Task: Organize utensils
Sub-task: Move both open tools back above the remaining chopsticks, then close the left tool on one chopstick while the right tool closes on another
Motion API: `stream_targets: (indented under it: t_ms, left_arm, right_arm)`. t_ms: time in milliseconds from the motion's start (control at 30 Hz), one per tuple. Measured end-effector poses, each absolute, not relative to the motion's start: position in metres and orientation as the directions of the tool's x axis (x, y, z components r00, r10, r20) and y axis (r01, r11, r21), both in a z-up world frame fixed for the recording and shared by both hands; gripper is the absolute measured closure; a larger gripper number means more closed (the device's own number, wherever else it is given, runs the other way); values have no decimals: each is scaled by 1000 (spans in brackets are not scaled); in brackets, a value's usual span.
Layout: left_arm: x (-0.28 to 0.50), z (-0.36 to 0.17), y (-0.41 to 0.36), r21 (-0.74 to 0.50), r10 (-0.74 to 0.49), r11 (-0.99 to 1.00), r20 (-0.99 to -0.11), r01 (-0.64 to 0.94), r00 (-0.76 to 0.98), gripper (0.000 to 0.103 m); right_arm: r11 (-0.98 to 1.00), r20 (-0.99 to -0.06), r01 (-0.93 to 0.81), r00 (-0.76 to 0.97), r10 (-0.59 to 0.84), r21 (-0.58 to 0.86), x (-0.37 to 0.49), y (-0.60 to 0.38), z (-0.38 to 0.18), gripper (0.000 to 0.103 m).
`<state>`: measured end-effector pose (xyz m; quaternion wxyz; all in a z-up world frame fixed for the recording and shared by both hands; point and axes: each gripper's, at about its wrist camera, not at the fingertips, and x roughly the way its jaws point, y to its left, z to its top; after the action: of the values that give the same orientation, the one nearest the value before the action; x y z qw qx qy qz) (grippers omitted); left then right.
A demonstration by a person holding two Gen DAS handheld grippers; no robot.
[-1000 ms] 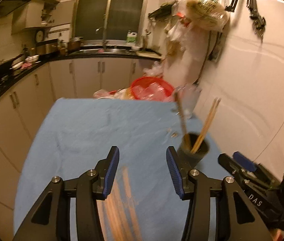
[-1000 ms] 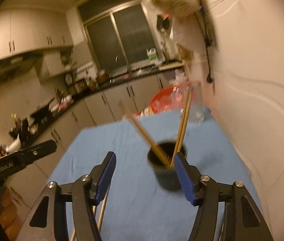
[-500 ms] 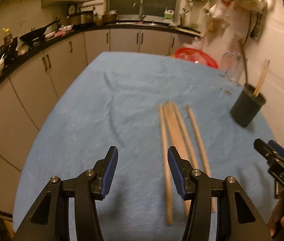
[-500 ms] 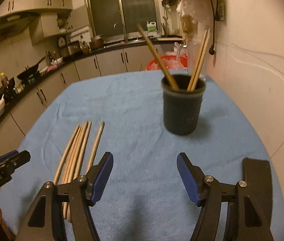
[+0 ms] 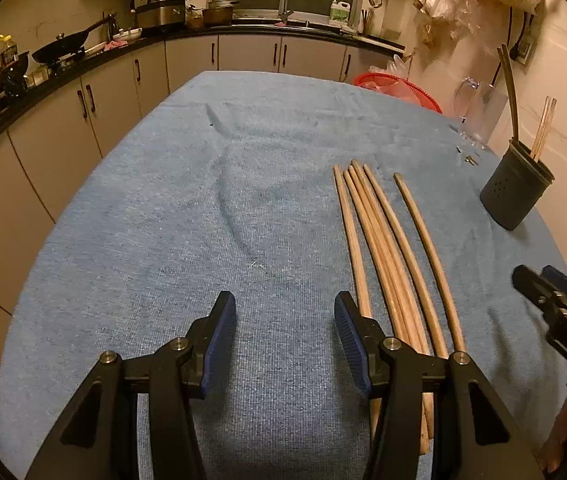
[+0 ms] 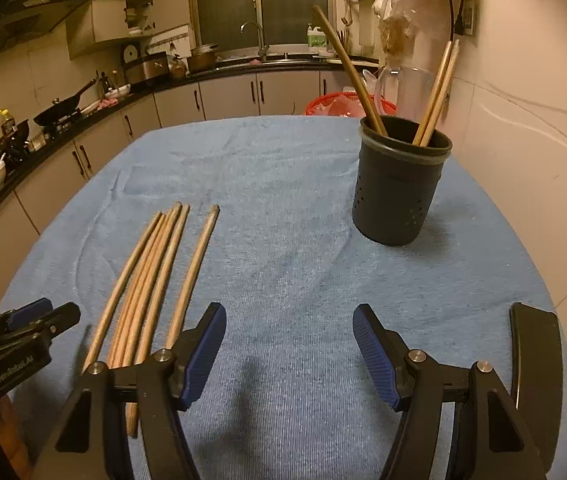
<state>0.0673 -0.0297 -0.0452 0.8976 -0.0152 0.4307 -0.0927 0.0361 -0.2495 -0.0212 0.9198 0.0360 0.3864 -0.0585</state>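
Observation:
Several wooden chopsticks point(image 5: 383, 240) lie side by side on the blue cloth point(image 5: 163, 220); they show in the right wrist view point(image 6: 155, 276) too. A dark utensil holder point(image 6: 399, 188) stands upright at the right with three chopsticks point(image 6: 435, 92) in it; it also shows in the left wrist view point(image 5: 517, 190). My left gripper point(image 5: 285, 332) is open and empty, just left of the near ends of the chopsticks. My right gripper point(image 6: 289, 344) is open and empty, between the chopsticks and the holder, well short of the holder.
A red basket point(image 5: 399, 88) and a clear jug point(image 5: 479, 110) sit at the table's far right by the wall. Kitchen cabinets and a counter point(image 5: 83, 92) run along the left and back. The right gripper's body point(image 5: 563, 320) is seen at the left view's right edge.
Both grippers have drawn back toward the near edge of the table and lowered. The loose chopsticks and the holder have not moved. Both grippers stay open.

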Motion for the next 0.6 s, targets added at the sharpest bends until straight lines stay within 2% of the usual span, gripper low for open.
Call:
stream_targets:
  t_ms: [400, 600]
  left_arm:
    - [73, -50, -24, -154, -211, 977, -778, 146, 592, 51]
    - [89, -42, -27, -217, -275, 961, -798, 170, 536, 51]
  right_arm:
    - [987, -716, 141, 680, -156, -82, 43, -238, -40, 34]
    - [987, -747, 155, 652, -132, -38, 47, -248, -45, 34]
